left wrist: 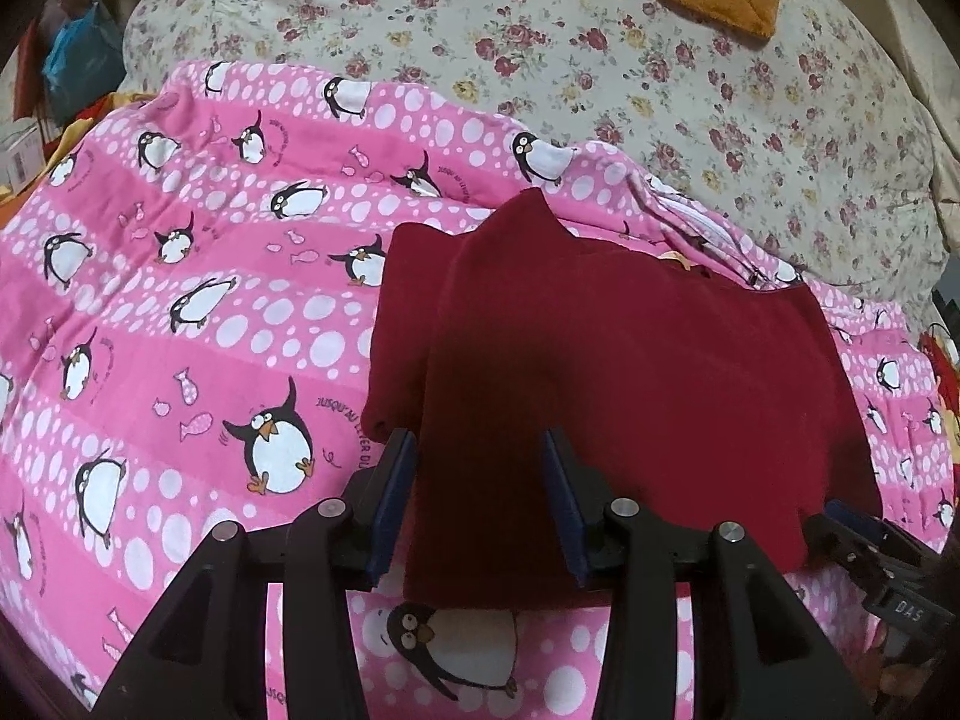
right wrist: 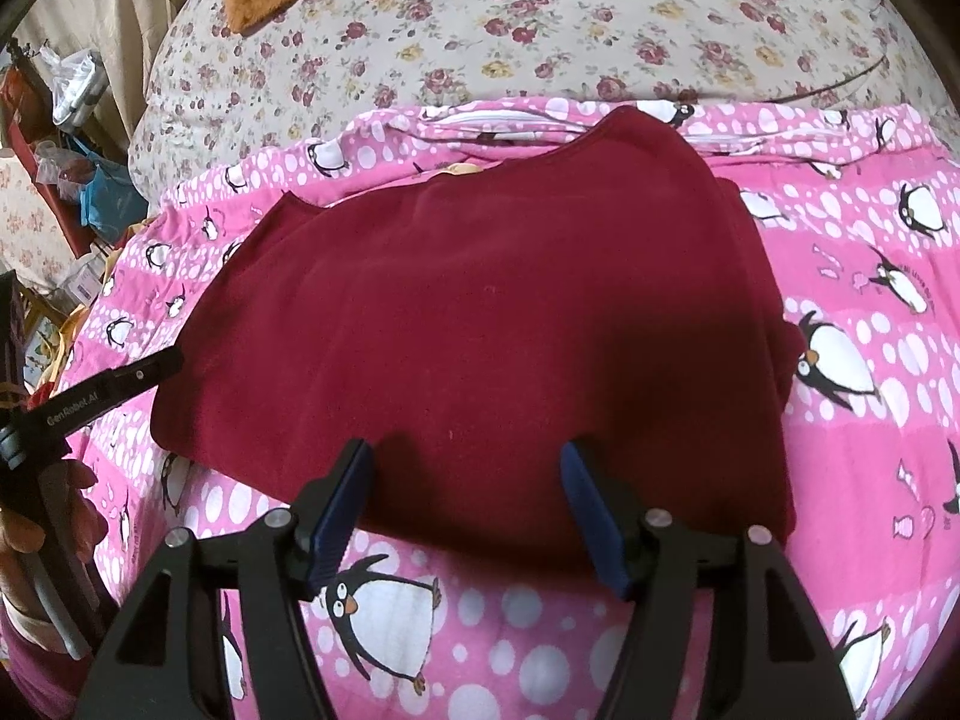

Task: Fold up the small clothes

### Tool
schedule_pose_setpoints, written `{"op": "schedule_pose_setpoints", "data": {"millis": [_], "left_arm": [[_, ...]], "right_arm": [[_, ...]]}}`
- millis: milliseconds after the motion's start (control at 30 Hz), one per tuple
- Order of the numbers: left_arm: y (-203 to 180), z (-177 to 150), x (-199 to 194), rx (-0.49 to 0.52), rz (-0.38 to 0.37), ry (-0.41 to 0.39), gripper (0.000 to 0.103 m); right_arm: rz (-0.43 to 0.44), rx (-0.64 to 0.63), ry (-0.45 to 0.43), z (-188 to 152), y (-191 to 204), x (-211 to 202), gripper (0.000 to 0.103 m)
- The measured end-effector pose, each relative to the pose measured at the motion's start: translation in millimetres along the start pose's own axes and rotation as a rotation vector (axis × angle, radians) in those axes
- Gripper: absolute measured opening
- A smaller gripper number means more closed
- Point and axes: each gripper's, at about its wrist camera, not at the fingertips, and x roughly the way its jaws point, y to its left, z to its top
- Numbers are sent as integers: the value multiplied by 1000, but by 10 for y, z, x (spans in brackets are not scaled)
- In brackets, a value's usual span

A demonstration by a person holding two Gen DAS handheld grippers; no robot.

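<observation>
My left gripper (left wrist: 477,501) and right gripper (right wrist: 465,510) both stand apart, clamped on nothing, at the near edge of the maroon garment (right wrist: 480,312), half-folded on the penguin bedcover (right wrist: 840,450). I should pinch both near corners evenly before folding away.

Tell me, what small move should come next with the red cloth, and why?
Probably lower the right gripper and close it on the near edge of the dark red garment. Both grippers stand open with nothing pinched, and the garment lies folded on the pink penguin cover, its near edge between the right fingers.
</observation>
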Motion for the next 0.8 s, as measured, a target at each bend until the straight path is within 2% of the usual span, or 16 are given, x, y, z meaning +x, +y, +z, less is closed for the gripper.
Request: {"op": "schedule_pose_setpoints", "data": {"millis": [233, 367, 500, 800], "left_arm": [[80, 39, 21, -24, -37, -8, 23], [107, 67, -23, -34, -31, -33, 23], [170, 95, -30, -65, -53, -41, 35], [218, 104, 65, -85, -53, -3, 36]], "right_arm": [[-5, -6, 3, -2, 39, 16, 76], [-21, -28, 8, -1, 89, 30, 79], [-22, -31, 9, 2, 94, 30, 80], [-13, -30, 8, -3, 96, 28, 82]]}}
